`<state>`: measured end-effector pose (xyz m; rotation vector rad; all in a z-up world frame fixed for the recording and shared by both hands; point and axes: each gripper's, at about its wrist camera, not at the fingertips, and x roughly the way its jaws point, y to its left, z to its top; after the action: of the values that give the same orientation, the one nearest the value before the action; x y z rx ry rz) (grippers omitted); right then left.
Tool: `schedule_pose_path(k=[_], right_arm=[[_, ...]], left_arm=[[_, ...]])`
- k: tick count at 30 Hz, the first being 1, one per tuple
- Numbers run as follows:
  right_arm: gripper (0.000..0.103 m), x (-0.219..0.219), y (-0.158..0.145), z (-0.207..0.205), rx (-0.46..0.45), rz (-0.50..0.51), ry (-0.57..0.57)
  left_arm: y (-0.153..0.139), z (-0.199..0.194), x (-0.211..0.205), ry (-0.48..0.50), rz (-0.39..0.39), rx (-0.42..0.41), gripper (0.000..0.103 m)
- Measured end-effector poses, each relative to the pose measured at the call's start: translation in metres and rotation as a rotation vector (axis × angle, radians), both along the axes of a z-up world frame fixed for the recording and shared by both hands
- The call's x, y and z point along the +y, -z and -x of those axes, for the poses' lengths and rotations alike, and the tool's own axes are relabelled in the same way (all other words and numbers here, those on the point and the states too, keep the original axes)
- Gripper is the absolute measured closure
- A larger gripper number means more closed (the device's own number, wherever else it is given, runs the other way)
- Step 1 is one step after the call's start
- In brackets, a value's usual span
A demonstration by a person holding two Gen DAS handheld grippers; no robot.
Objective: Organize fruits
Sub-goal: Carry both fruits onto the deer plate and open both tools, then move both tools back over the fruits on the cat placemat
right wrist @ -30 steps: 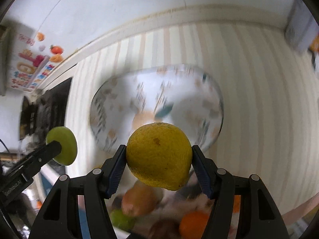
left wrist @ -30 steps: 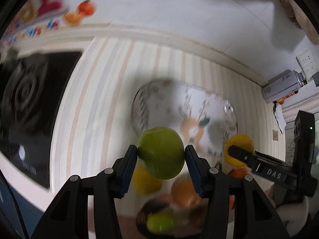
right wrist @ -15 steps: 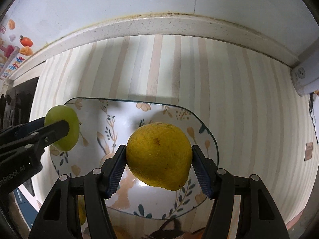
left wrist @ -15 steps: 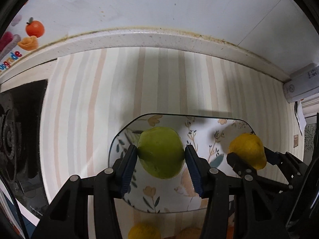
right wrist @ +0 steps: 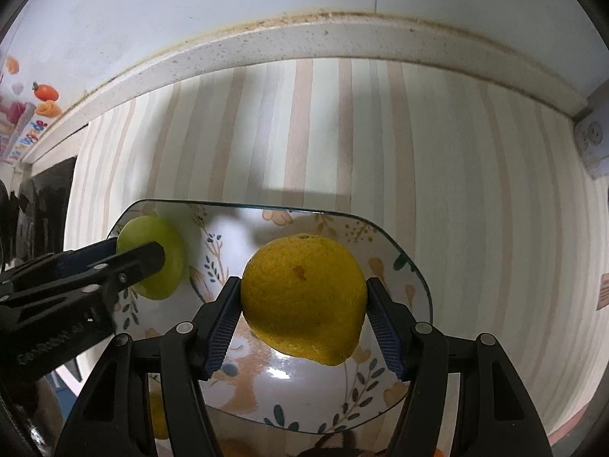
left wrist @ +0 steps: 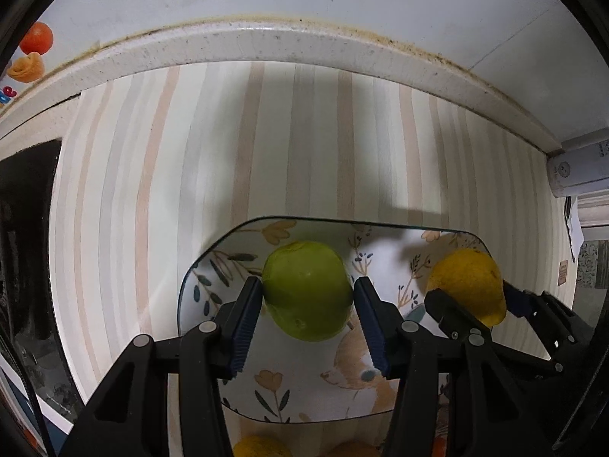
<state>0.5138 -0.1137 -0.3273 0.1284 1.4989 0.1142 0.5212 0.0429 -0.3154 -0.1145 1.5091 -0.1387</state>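
My left gripper [left wrist: 307, 297] is shut on a green fruit [left wrist: 306, 290] and holds it over the left part of a floral plate [left wrist: 213, 262]. My right gripper [right wrist: 304, 297] is shut on a yellow lemon [right wrist: 304, 297] over the right part of the same plate [right wrist: 415, 278]. The lemon [left wrist: 466, 285] and right gripper show at the right of the left wrist view. The green fruit [right wrist: 152, 257] and left gripper show at the left of the right wrist view. Both fruits sit low over the plate; I cannot tell whether they touch it.
The plate lies on a striped counter [left wrist: 304, 133] that ends at a white backsplash ledge [left wrist: 266, 42]. A black stove [left wrist: 26, 247] is at the left. A white can [left wrist: 578, 169] lies at the right. More fruits [left wrist: 259, 447] show at the near edge below the plate.
Both grippers have moved forward and down from the fruit pile, carrying their fruits over the plate. The plate now looks larger and closer. Both grips stay shut.
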Motion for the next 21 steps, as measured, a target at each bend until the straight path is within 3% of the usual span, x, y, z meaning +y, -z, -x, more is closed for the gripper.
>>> schedule_pose_path(k=[2, 3, 4, 7, 8, 10, 12, 17, 21], right_arm=[[0.035, -0.002, 0.001, 0.0, 0.009, -0.008, 0.007], [0.03, -0.005, -0.001, 0.0, 0.006, -0.023, 0.017], [0.022, -0.007, -0.005, 0.001, 0.001, -0.033, 0.024], [0.018, -0.012, -0.018, 0.002, -0.021, -0.034, 0.031], [0.018, -0.014, -0.024, 0.004, -0.026, -0.029, 0.038], [0.007, -0.017, -0.033, 0.009, -0.028, -0.01, 0.039], [0.007, -0.019, -0.04, 0.016, -0.035, 0.005, 0.037], [0.007, -0.017, -0.062, 0.042, -0.066, 0.074, 0.021], [0.007, -0.023, -0.078, 0.069, -0.072, 0.071, 0.025]], left_arm=[[-0.005, -0.001, 0.001, -0.007, 0.008, -0.015, 0.054], [-0.009, -0.002, 0.001, -0.005, 0.003, -0.023, 0.05], [-0.013, -0.002, 0.002, -0.002, -0.004, -0.032, 0.04], [-0.021, 0.001, 0.005, -0.008, 0.001, -0.046, 0.019], [-0.023, 0.002, 0.006, -0.008, -0.001, -0.048, 0.019], [-0.028, 0.007, 0.01, -0.007, -0.024, -0.053, 0.018], [-0.035, 0.014, 0.015, -0.013, -0.031, -0.067, 0.013], [-0.055, 0.039, 0.019, -0.028, -0.073, -0.117, 0.013], [-0.076, 0.067, 0.021, -0.033, -0.109, -0.161, 0.013]])
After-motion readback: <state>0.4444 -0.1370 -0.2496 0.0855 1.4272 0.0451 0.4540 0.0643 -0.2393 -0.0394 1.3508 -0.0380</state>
